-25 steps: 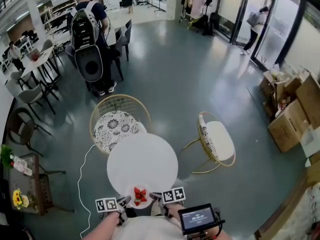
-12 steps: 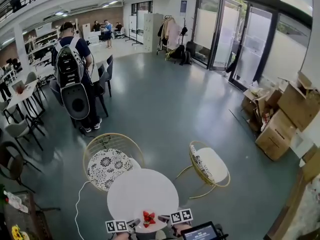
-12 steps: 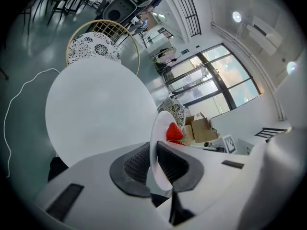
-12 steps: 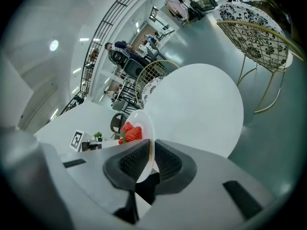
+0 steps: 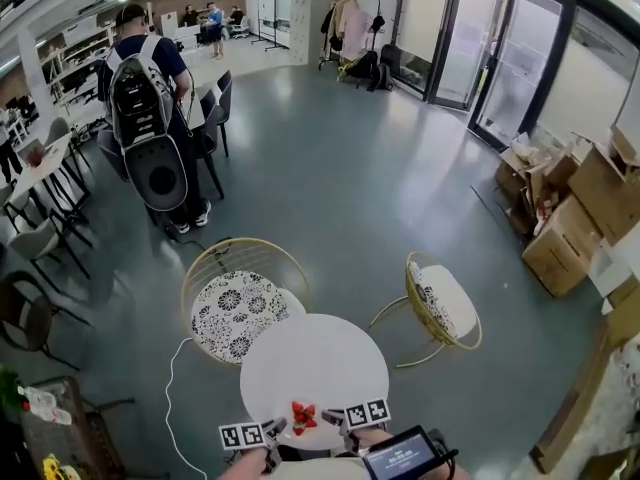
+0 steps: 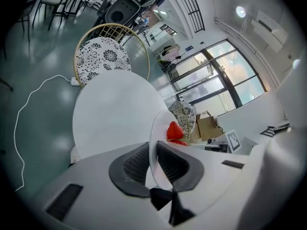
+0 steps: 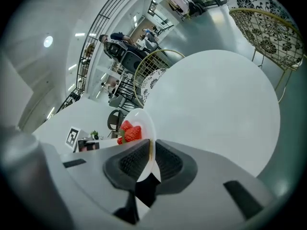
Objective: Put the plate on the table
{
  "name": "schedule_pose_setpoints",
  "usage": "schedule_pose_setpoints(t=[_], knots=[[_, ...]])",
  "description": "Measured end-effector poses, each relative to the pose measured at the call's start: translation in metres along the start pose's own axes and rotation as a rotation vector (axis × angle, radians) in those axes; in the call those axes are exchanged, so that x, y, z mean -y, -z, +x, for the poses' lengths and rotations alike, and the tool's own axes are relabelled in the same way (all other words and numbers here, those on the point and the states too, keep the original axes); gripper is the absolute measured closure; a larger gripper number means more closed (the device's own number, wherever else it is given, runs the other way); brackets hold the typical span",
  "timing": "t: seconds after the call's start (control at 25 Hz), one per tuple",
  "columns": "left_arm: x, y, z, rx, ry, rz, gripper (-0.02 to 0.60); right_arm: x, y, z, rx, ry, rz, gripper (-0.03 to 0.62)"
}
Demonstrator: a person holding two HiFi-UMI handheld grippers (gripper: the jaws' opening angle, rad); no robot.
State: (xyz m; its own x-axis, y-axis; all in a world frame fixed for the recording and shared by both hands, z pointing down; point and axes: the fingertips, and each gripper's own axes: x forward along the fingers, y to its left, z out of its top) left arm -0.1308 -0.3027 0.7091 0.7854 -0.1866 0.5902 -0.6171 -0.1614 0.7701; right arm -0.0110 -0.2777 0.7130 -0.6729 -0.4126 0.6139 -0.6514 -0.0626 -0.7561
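Observation:
A small white plate (image 5: 303, 430) carrying red strawberries (image 5: 302, 415) hangs over the near edge of the round white table (image 5: 315, 363). My left gripper (image 5: 268, 432) is shut on the plate's left rim (image 6: 152, 143), its pads pressing both faces. My right gripper (image 5: 333, 423) is shut on the opposite rim (image 7: 149, 150). The strawberries (image 6: 174, 130) show just past the left jaws, and the strawberries (image 7: 128, 132) also sit beyond the right jaws. In both gripper views the table top (image 6: 112, 114) (image 7: 216, 99) lies ahead, bare.
Two gold wire chairs with patterned cushions stand behind the table, one at the left (image 5: 240, 303) and one at the right (image 5: 442, 303). A white cable (image 5: 172, 388) trails on the floor. A person with a backpack (image 5: 145, 108) stands farther off. Cardboard boxes (image 5: 575, 218) are piled at the right.
The head view tilted up and then partly back down. The plate stays held between both grippers over the table's near edge.

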Motion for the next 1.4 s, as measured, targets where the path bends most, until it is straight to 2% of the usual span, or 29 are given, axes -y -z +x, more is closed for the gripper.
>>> schedule_pose_setpoints(t=[0.16,0.28,0.44,0.72,1.08,1.4], knots=[[-0.01,-0.017,0.0,-0.016,-0.009,0.004,0.557,-0.004,-0.015,0.015,0.007,0.018,-0.002,0.568],[-0.021,-0.016,-0.006,-0.038,-0.027,0.0,0.557,-0.006,-0.009,0.026,0.009,0.017,0.015,0.568],[-0.029,-0.038,0.009,-0.051,-0.033,0.049,0.557,0.003,-0.027,0.039,0.02,0.038,0.014,0.568],[-0.05,-0.042,0.001,-0.159,-0.077,0.078,0.549,-0.002,-0.022,0.064,-0.003,0.087,0.05,0.568],[-0.059,-0.073,0.04,-0.239,-0.083,0.164,0.537,0.021,-0.05,0.071,0.105,0.187,0.065,0.566],[-0.07,-0.095,0.07,-0.262,-0.182,0.26,0.52,0.044,-0.073,0.085,0.123,0.268,0.048,0.56]])
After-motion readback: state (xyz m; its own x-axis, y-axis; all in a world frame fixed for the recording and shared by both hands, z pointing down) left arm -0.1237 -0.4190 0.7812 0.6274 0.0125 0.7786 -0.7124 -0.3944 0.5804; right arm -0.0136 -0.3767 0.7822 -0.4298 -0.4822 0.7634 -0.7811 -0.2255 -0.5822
